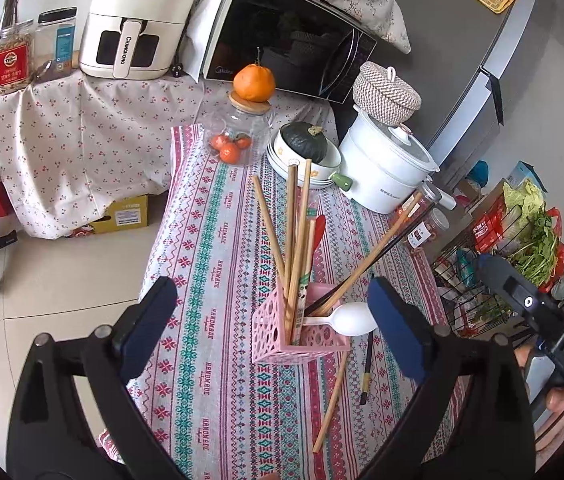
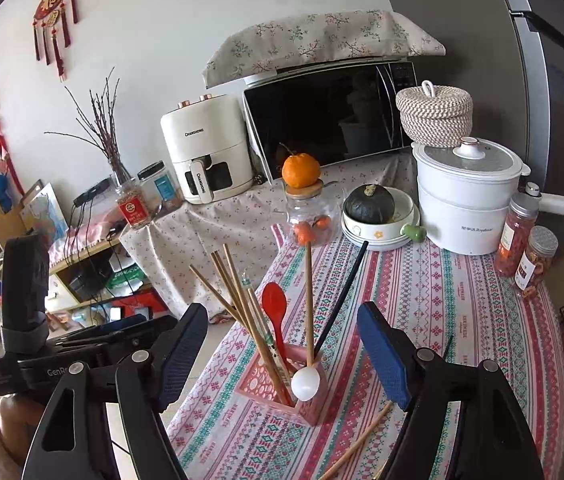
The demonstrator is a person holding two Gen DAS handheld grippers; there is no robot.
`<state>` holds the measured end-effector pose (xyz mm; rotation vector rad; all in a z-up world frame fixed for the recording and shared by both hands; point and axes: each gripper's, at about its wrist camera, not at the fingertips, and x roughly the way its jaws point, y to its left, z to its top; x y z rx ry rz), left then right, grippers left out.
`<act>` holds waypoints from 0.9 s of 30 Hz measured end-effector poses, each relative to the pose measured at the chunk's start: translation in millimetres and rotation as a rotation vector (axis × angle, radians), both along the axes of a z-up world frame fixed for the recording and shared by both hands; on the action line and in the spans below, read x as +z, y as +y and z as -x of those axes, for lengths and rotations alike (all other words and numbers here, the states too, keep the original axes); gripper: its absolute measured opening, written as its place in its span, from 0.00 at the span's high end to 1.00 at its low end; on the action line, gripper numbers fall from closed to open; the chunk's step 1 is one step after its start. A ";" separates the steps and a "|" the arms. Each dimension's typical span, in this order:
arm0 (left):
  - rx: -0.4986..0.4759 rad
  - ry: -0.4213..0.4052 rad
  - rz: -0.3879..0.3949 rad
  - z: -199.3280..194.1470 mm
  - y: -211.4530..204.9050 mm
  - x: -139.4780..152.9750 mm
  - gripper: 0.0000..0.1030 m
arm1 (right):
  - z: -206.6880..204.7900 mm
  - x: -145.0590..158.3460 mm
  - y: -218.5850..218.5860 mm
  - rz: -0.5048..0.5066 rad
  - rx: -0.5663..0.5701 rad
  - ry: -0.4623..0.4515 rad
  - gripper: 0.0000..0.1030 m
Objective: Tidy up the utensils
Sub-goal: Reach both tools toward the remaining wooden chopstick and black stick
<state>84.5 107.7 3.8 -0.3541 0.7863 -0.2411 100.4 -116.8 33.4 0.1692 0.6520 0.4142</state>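
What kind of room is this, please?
Most likely a home kitchen or dining corner: a black-fronted microwave oven, a cream air fryer and a white electric cooking pot stand by the cloth-covered table.

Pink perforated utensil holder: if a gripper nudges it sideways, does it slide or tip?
Likely tips before sliding. The pink perforated plastic utensil holder looks light and narrow, and tall wooden chopsticks lean well above its rim, so it seems top-heavy. The woven patterned tablecloth probably grips its base. The white plastic spoon hanging over the rim may fall out.
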 end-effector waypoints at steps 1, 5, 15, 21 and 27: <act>0.006 0.001 -0.006 1.4 0.2 -0.7 0.06 | 1.0 0.4 -6.5 -0.006 -0.014 0.004 0.15; 0.006 0.005 -0.048 8.4 -5.4 -3.6 0.05 | 3.8 -0.7 -27.1 0.000 -0.056 0.020 0.10; -0.112 0.059 -0.143 27.8 -44.4 -22.5 0.04 | 11.8 -24.9 -67.5 0.115 -0.113 0.081 0.07; -0.196 0.094 -0.215 35.6 -84.8 -38.8 0.04 | 9.7 -46.6 -95.4 0.158 -0.166 0.159 0.07; -0.319 0.122 -0.317 43.9 -138.5 -63.7 0.04 | 6.5 -72.1 -126.6 0.197 -0.216 0.245 0.07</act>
